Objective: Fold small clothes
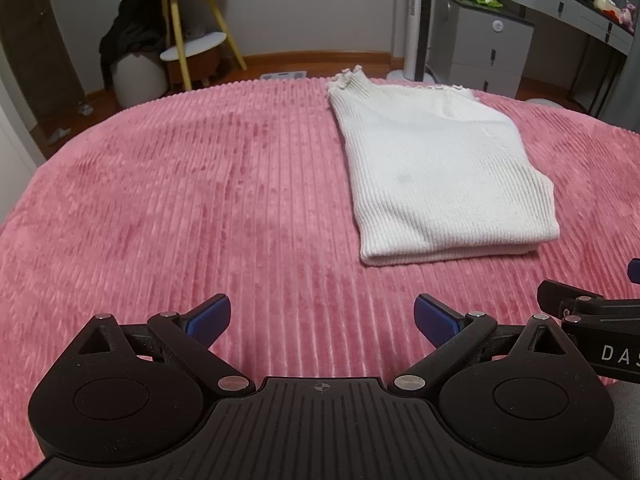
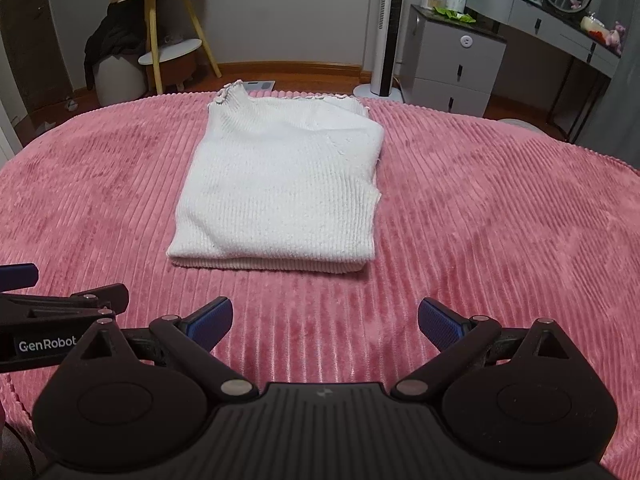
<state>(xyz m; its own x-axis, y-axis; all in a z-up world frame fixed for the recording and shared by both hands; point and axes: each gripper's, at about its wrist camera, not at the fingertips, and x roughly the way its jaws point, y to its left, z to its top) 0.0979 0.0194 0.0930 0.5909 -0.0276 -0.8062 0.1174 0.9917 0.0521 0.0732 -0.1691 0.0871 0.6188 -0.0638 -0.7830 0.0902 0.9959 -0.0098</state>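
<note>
On the pink ribbed bedspread (image 2: 480,220) lies my white ribbed knit sweater (image 2: 280,188), folded into a neat rectangle, frilled collar at the far edge, perhaps a faint smudge on it. It rests ahead of my right gripper (image 2: 325,322) and right of my left gripper (image 1: 322,320); both spread wide, empty.

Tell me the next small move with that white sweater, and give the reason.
Probably bring both grippers forward to the sweater's near folded edge for one more fold. It lies flat on the pink bedspread, already doubled, and the left gripper and right gripper are open, empty, short of it.
</note>
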